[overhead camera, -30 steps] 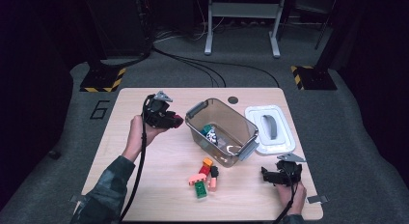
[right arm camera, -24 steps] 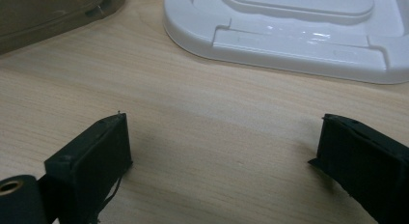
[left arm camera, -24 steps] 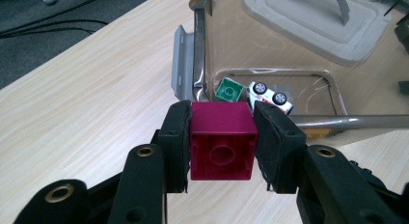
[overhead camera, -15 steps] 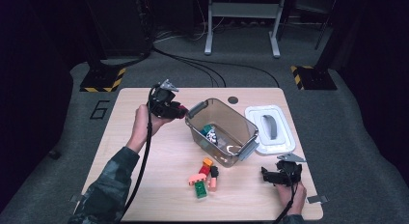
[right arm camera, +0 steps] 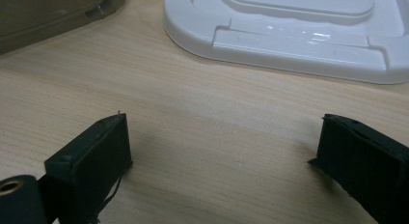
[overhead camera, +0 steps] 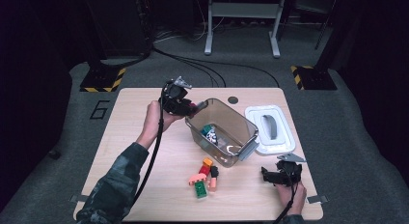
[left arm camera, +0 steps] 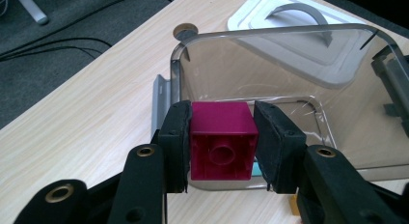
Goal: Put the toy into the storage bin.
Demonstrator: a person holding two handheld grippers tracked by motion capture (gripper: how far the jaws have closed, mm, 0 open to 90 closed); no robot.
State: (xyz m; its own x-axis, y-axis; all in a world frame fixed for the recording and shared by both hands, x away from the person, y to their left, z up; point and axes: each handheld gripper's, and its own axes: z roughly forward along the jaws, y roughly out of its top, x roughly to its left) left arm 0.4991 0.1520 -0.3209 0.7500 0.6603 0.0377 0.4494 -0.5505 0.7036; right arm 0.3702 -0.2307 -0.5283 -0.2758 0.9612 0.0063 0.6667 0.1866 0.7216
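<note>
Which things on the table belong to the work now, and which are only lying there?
In the work: left gripper holding the magenta block; clear bin; loose blocks on the table.
Lying about: white lid; right gripper, open, resting on the table.

High view: fixed above the near edge, facing forward and down; far off, taking in the whole surface (overhead camera: 144,137) and the floor beyond.
Left tool view: rides the left tool (left arm camera: 221,142), close, facing the clear bin (left arm camera: 289,89).
Right tool view: low over the surface, close, facing the white lid (right arm camera: 289,31).
Shared: bin, lid, surface.
</note>
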